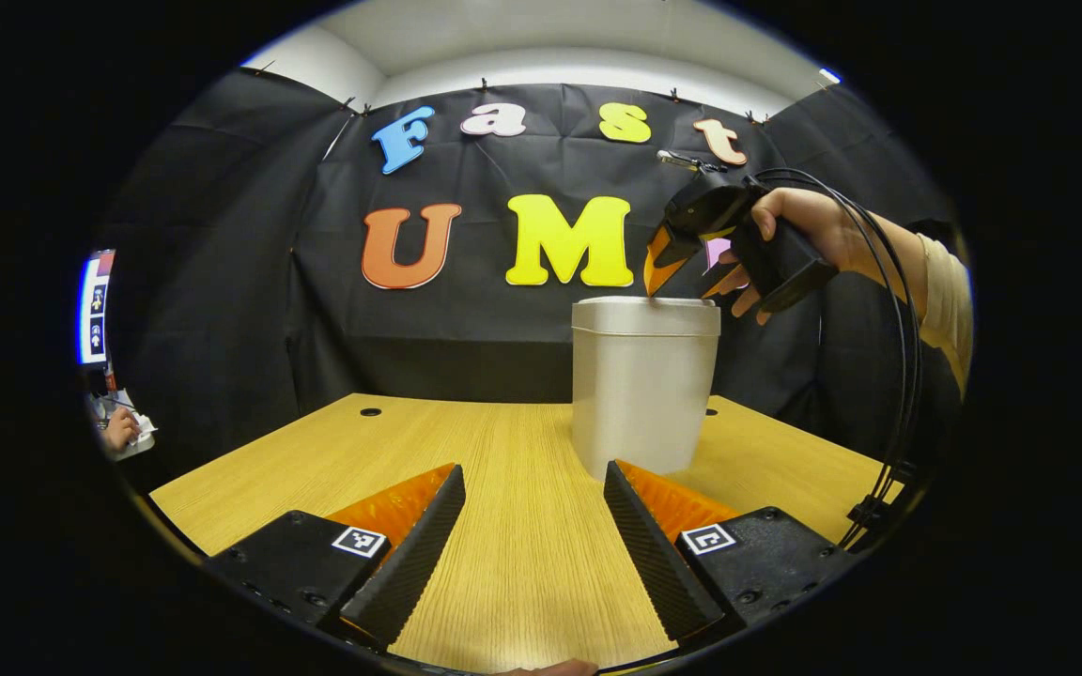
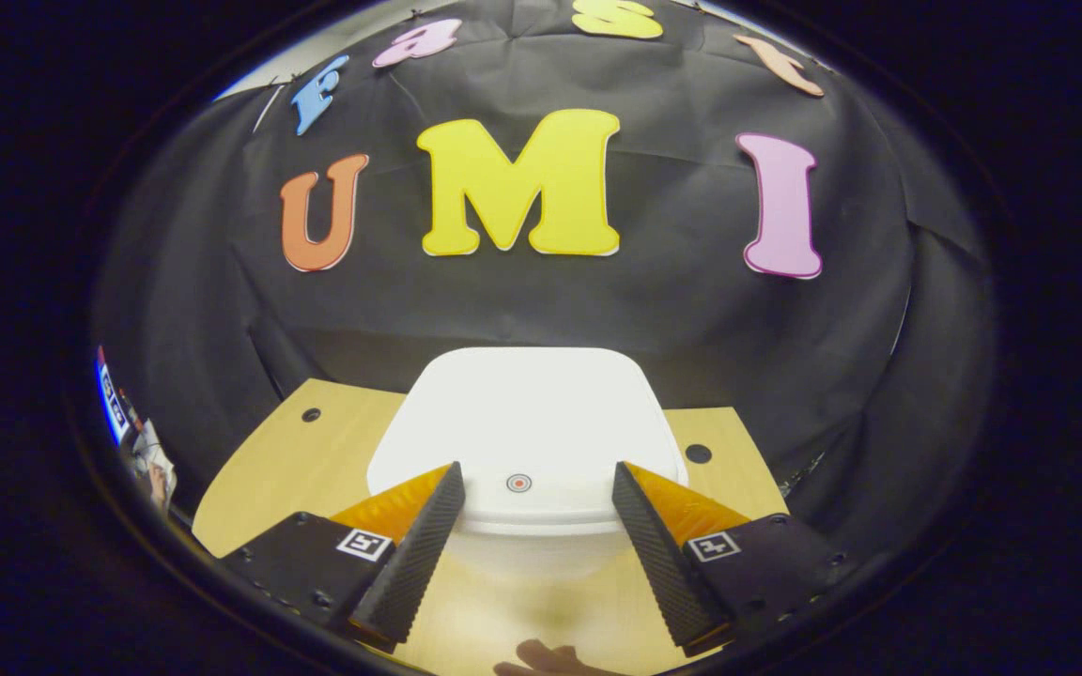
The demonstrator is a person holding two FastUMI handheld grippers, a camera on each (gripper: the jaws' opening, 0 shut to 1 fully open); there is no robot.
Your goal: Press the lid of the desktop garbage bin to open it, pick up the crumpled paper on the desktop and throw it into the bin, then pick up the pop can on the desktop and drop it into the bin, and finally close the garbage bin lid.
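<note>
The wooden desk carries the white bin, its lid down. The right gripper hovers wide above the lid's button; the left gripper waits wide. An off-centre press could tip the bin.

My left gripper view sits low over the table, facing the bin from mid-table; my right gripper view looks down from close above the bin's lid. Both share bin and table.
</note>
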